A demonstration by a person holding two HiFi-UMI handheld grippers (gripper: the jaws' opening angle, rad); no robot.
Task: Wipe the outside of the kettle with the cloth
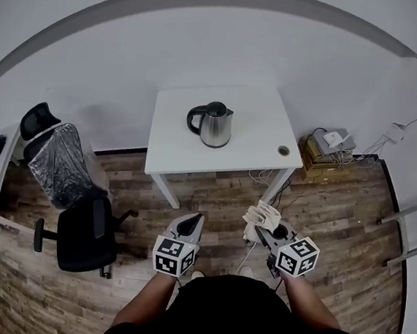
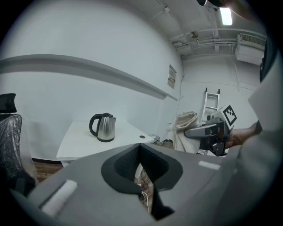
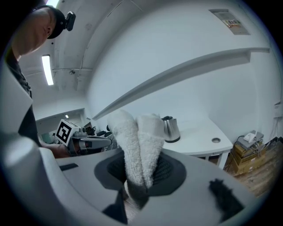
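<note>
Cloth pinched in the right gripper point(image 3: 141, 164); steel kettle alone on the desk.

The right gripper's jaws are closed tight on a folded white terry cloth point(image 3: 139, 139). Its two fluffy, rounded lobes stand up out of the dark ribbed pads. The left gripper point(image 2: 139, 148) has its jaws brought together at the tips with nothing between them. The squat, shiny stainless-steel kettle point(image 1: 215, 125), with a black lid and a black loop handle, stands upright near the middle of the white rectangular desk point(image 1: 172, 146), well apart from both grippers. A round cable hole point(image 1: 283, 151) sits near the desk's front right corner.
</note>
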